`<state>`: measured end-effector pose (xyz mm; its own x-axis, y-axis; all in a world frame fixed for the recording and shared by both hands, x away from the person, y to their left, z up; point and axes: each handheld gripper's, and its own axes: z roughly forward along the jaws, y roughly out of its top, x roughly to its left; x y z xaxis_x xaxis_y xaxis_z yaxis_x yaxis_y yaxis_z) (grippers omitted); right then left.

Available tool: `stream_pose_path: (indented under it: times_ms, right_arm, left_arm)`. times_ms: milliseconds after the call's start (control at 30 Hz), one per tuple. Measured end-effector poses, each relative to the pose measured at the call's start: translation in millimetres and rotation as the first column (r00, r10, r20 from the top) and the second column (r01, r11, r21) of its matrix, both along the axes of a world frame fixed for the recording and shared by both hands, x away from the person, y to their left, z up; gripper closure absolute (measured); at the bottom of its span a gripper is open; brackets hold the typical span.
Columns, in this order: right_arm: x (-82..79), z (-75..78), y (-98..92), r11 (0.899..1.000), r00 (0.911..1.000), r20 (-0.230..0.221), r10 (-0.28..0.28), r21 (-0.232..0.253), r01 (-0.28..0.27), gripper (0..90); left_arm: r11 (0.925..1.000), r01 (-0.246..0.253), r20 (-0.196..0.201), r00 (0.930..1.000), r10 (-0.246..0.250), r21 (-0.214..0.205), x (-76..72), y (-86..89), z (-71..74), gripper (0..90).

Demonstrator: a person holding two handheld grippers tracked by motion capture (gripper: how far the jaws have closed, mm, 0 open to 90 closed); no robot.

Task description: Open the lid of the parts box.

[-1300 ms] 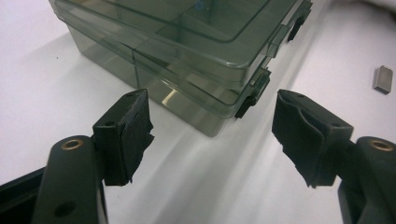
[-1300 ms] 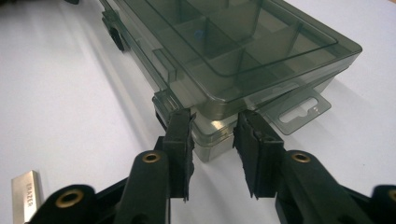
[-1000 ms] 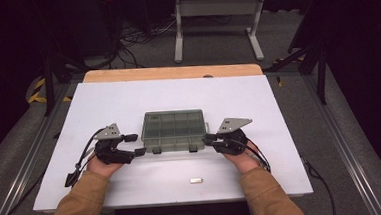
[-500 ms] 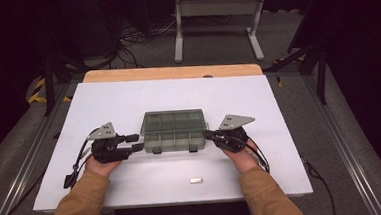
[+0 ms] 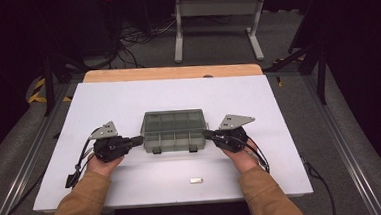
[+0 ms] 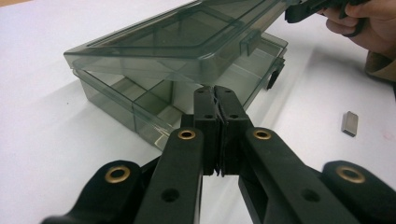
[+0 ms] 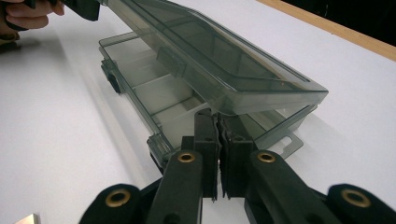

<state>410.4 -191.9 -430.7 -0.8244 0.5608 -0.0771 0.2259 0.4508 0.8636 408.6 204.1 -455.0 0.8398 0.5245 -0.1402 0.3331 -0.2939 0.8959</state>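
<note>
A smoky translucent compartment box (image 5: 174,131) lies mid-table, its lid (image 6: 187,32) tilted up off the base along the near side. My left gripper (image 5: 141,139) sits at the box's left end. Its jaws have just been closing and now meet, with nothing seen between them. In the left gripper view its tips (image 6: 215,91) rest right under the lid's rim. My right gripper (image 5: 206,134) is at the right end, shut, tips (image 7: 216,116) likewise under the raised lid (image 7: 219,56). The compartments I can see hold nothing.
A small metal block (image 5: 196,180) lies on the white table (image 5: 278,107) near the front edge, between the person's forearms. A wooden strip (image 5: 171,72) borders the far edge. Cables trail from both grippers towards the front corners.
The left gripper's jaws, apart a second ago, have come together at the box's left end. Both hands and the box have stayed in place.
</note>
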Motion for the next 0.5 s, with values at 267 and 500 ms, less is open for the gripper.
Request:
stream_pose_path:
  times_ms: [267,500]
  right_arm:
    - [0.1,-0.3,0.0,1.000,1.0000,0.000,0.000,-0.004,0.000,86.8]
    - [0.3,-0.8,0.1,1.000,1.0000,-0.006,0.002,-0.006,-0.002,85.4]
  left_arm:
    - [0.9995,-0.033,0.011,0.9994,0.033,-0.001,-1.9,-2.9,0.0,88.7]
    - [0.9989,-0.048,0.036,0.9982,0.047,0.005,-3.4,-4.6,0.0,88.1]
